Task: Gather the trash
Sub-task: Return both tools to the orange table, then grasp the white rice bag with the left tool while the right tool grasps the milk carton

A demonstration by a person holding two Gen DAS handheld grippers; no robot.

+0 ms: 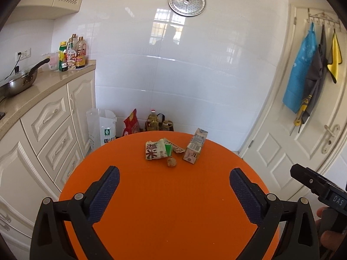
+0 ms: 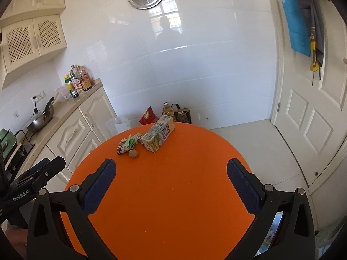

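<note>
Trash lies at the far side of a round orange table (image 1: 164, 205) (image 2: 173, 195): a crumpled food wrapper (image 1: 156, 151) (image 2: 125, 144), a flattened drink carton (image 1: 195, 146) (image 2: 159, 136), a small brown crumpled lump (image 1: 171, 162) (image 2: 133, 153) and a small printed scrap (image 1: 177, 148) between wrapper and carton. My left gripper (image 1: 173, 184) is open and empty over the near half of the table, well short of the trash. My right gripper (image 2: 171, 177) is also open and empty, likewise short of it.
A cream counter with drawers (image 1: 43, 112) runs along the left, carrying a pan (image 1: 17, 80) and bottles (image 1: 73, 54). Bags and oil bottles (image 1: 151, 121) stand on the floor behind the table. A white door (image 1: 303, 130) with hanging aprons is at the right.
</note>
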